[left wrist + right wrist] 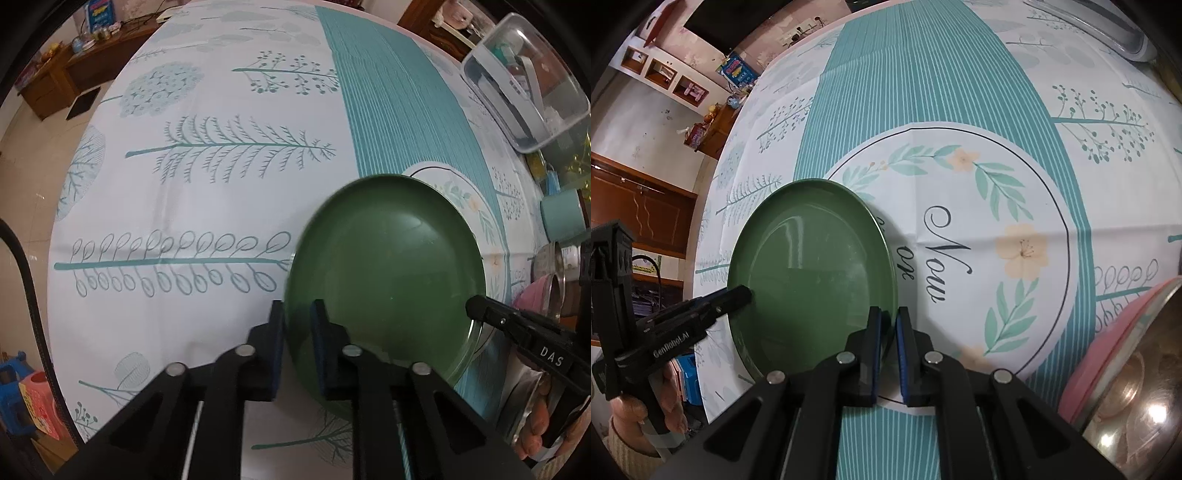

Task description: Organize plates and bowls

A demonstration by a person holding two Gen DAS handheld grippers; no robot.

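Leaf-printed cloth covers the round surface (192, 192), with a clear lidded box (524, 85) of bottles at my two o'clock. From the left wrist view, my left gripper (298, 314) has its jaws clamped on the green plate's (388, 273) rim at the plate's eight o'clock. The plate is empty and seems to be held just above the cloth. From the right wrist view, my right gripper (887, 321) pinches the opposite rim at five o'clock. Both hold equally; I judge the move turns on keeping it level. A pink-rimmed steel bowl (1126, 369) sits at four o'clock.
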